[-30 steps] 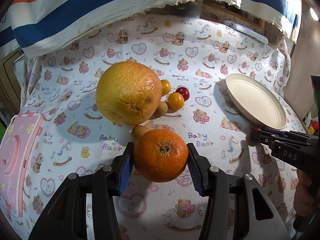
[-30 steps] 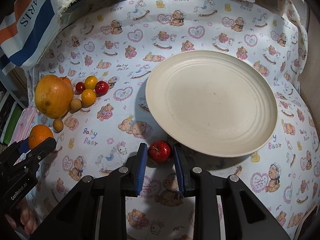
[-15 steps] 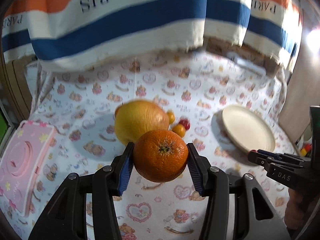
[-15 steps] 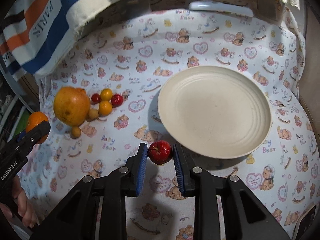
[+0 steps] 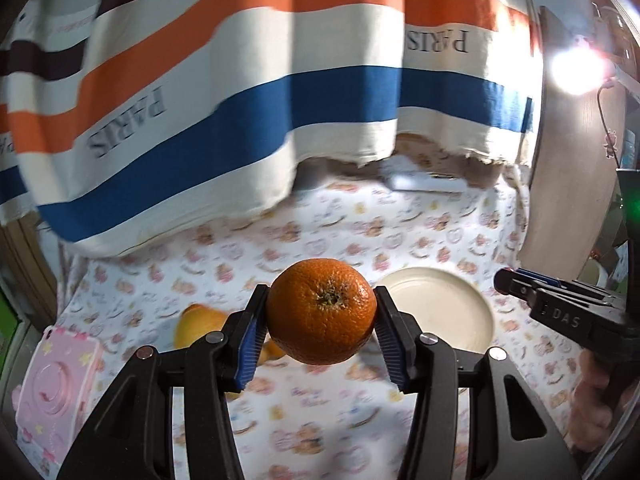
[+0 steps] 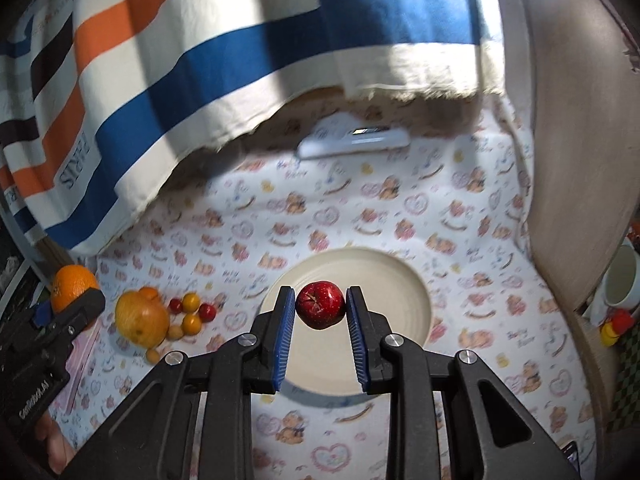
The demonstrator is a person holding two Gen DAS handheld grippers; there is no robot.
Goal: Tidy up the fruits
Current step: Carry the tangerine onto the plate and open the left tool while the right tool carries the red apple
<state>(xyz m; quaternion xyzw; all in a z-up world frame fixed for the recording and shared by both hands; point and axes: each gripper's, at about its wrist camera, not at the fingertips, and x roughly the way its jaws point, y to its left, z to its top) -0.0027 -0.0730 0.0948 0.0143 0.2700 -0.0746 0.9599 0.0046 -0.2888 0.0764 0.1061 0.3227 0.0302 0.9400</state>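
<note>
1. Fruits in transit: we hold a round, dimpled orange in our left tongs, raised above the bear-print cloth on the counter.
2. Our right tongs pinch a small glossy red apple over the round cream plate.
3. To land both well, we judge: lower slowly, release only once each fruit rests on the plate, apart from the other.
</note>
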